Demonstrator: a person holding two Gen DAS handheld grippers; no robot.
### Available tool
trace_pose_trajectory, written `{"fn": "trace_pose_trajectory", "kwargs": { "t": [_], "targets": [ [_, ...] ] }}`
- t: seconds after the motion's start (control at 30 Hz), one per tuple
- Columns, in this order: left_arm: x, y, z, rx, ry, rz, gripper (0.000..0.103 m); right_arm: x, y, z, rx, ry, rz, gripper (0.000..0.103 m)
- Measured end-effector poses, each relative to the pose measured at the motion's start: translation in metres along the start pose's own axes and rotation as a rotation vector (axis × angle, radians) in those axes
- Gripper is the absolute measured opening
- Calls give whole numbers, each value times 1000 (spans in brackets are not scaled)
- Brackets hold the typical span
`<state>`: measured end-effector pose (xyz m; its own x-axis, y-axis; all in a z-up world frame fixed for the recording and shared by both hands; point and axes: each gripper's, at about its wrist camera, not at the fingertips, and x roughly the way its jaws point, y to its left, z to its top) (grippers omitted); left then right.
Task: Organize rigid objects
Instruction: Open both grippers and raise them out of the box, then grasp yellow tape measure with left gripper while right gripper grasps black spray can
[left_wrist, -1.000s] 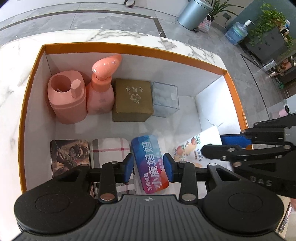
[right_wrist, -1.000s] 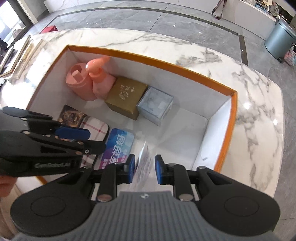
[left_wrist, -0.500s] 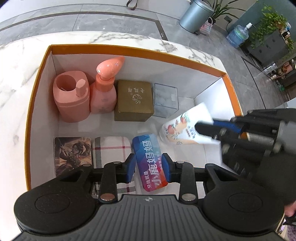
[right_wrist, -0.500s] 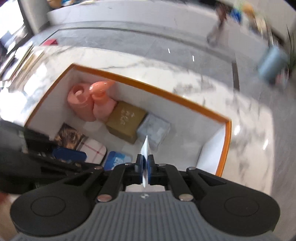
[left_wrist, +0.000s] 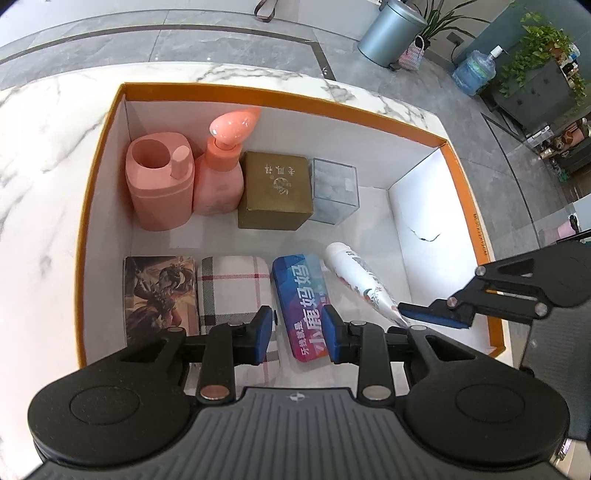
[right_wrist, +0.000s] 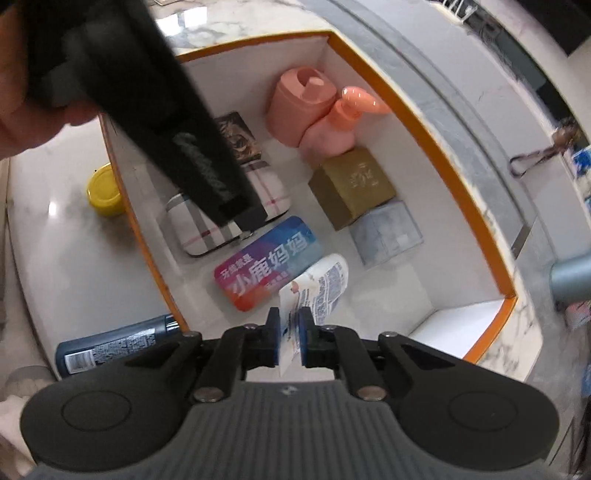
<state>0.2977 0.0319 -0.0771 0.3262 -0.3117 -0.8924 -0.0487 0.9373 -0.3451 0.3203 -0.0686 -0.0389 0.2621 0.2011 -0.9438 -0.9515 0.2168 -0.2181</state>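
Since half a second earlier, the white tube (left_wrist: 360, 281) had come down from a raised, tilted pose near the clear box to lie along the floor of the orange-rimmed box (left_wrist: 280, 96), just right of the blue tin (left_wrist: 300, 302), its cap end pointing toward the back row. The right gripper (right_wrist: 289, 341) still had its blue pads closed on the tube's flat crimped tail, and its view had swung so the box now ran diagonally.

The tube lay in the front row after the picture card box (left_wrist: 159, 295), the plaid case (left_wrist: 233, 291) and the tin. Bare white floor remained between the tube and the right wall, and in the back right corner beyond the clear box (left_wrist: 334, 195). The pink holder (left_wrist: 159, 184), pump bottle (left_wrist: 221, 173) and gold box (left_wrist: 275, 192) stood close together along the back wall.

The left gripper (left_wrist: 297, 334) hovered over the near end of the tin, jaws apart and holding nothing. Outside the box a yellow lid (right_wrist: 105, 192) and a dark bottle (right_wrist: 118, 347) lay on the marble.
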Motion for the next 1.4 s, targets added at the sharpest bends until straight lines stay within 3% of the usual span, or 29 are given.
{"fn": "trace_pose_trajectory", "kwargs": {
  "t": [0.17,0.27,0.43,0.63,0.8,1.03,1.13,1.4],
  "targets": [
    [-17,4,-4,-1,-27,2,37,-3,-15,0,98,29,98,16],
    [-28,7,-6,-4,-44,7,37,-10,-20,-3,161,13,121,26],
    [-49,12,-15,-3,-87,-8,37,-23,-24,-10,279,-10,148,28],
    [-82,18,-34,44,-167,-8,37,-38,-18,-21,489,-97,142,33],
    [-105,27,-59,117,-222,24,37,-65,-2,-34,660,-224,132,34],
    [-96,36,-98,186,-197,126,47,-75,41,-50,802,-331,110,43],
    [-82,40,-108,172,-180,167,48,-61,59,-56,849,-308,99,45],
    [-52,51,-117,109,-188,213,69,-7,84,-69,933,-137,31,51]
  ]
}}
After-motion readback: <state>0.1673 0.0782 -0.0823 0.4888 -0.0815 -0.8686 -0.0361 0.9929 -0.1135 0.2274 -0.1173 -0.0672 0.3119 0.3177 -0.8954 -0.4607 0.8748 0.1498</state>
